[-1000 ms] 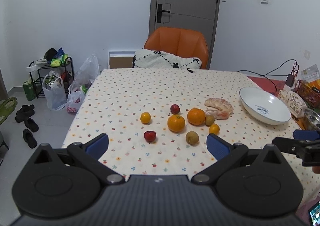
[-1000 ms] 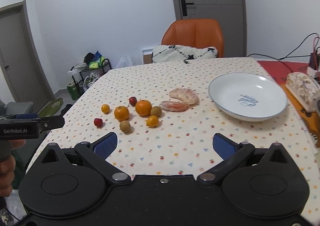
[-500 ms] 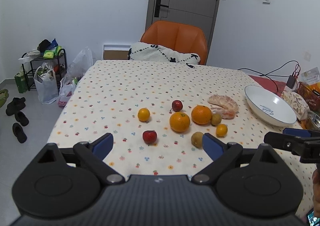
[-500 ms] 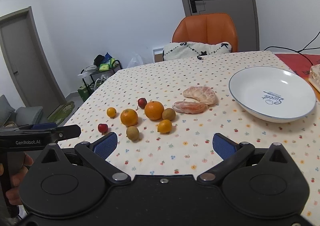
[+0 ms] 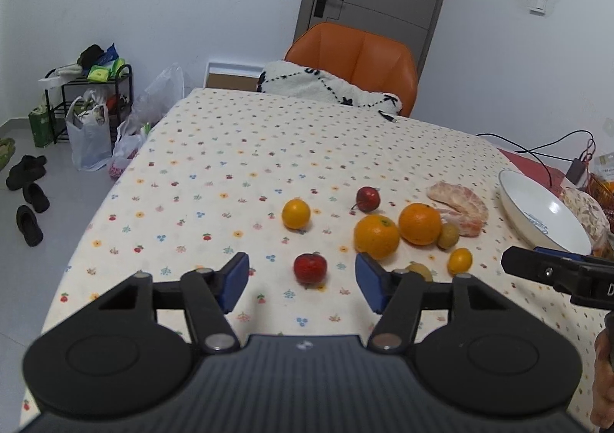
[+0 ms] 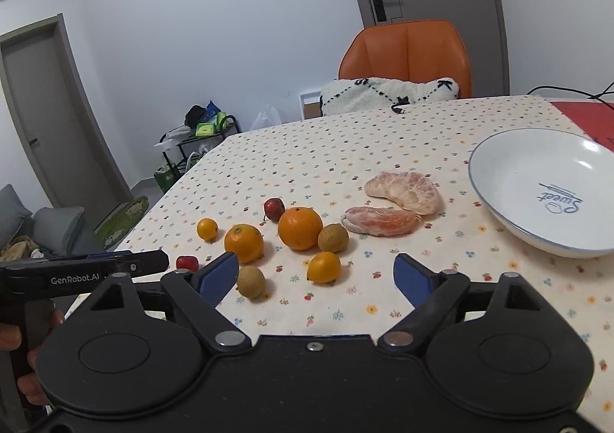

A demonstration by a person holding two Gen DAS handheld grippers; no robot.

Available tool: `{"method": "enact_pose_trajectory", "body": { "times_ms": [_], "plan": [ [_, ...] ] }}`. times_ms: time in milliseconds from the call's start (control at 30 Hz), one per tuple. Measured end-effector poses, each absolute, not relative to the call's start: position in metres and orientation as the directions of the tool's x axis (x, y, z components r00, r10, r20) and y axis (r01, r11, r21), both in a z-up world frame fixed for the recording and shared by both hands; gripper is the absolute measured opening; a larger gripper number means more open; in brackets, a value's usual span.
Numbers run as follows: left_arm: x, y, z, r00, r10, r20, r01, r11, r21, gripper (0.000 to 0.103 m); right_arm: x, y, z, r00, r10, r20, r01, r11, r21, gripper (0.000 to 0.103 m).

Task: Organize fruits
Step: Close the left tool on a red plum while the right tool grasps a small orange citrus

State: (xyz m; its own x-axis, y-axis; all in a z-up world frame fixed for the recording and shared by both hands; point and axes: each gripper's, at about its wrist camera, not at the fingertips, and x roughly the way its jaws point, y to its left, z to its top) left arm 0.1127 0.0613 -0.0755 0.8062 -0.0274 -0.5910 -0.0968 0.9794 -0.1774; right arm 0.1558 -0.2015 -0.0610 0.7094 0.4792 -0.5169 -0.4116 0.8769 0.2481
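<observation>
Fruit lies loose on the tablecloth (image 5: 230, 149), left of the white bowl (image 6: 499, 149). Left gripper (image 5: 301, 281) is closing empty around the small red fruit (image 5: 310, 268); I'd centre it first. Right gripper (image 6: 315, 277), also narrowing and empty, frames the small orange citrus (image 6: 323, 266).

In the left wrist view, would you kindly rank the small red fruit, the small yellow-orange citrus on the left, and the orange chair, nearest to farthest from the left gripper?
1. Small red fruit: straight ahead of the closing left gripper, not yet between its fingers.
2. Small yellow-orange citrus: farther back, slightly left.
3. Orange chair: beyond the table's far edge.
</observation>
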Motion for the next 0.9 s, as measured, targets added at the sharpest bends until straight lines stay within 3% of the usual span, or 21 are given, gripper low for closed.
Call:
{"method": "enact_pose_trajectory", "body": {
  "times_ms": [300,433,633,733,800,867,900],
  "plan": [
    [0.128,0.063,-0.085,0.789,-0.042,-0.613,-0.092,0.978,-0.186,0.050,0.176,-0.193,-0.077,0.665,0.486,-0.567,-0.414,0.872,0.263,0.069],
    [0.134,0.062,-0.090,0.780,-0.052,-0.623,-0.088,0.977,-0.192,0.043,0.184,-0.189,-0.084,0.643,0.492,-0.587,-0.415,0.868,0.274,0.056],
    [0.142,0.058,-0.097,0.768,-0.060,-0.638,-0.084,0.978,-0.193,0.034,0.193,-0.184,-0.092,0.633,0.484,-0.604,-0.410,0.872,0.269,0.054],
    [0.144,0.059,-0.096,0.769,-0.057,-0.637,-0.090,0.976,-0.197,0.021,0.196,-0.183,-0.094,0.631,0.486,-0.605,-0.415,0.870,0.266,0.051],
    [0.145,0.061,-0.095,0.767,-0.070,-0.638,-0.093,0.971,-0.219,0.021,0.199,-0.182,-0.095,0.635,0.486,-0.600,-0.415,0.870,0.265,0.049],
    [0.143,0.061,-0.091,0.775,-0.072,-0.628,-0.090,0.971,-0.222,0.021,0.201,-0.181,-0.095,0.631,0.491,-0.601,-0.422,0.867,0.264,0.027],
    [0.141,0.060,-0.088,0.780,-0.069,-0.622,-0.087,0.972,-0.217,0.021,0.203,-0.182,-0.095,0.624,0.496,-0.604,-0.428,0.863,0.267,0.025]
  ]
}}
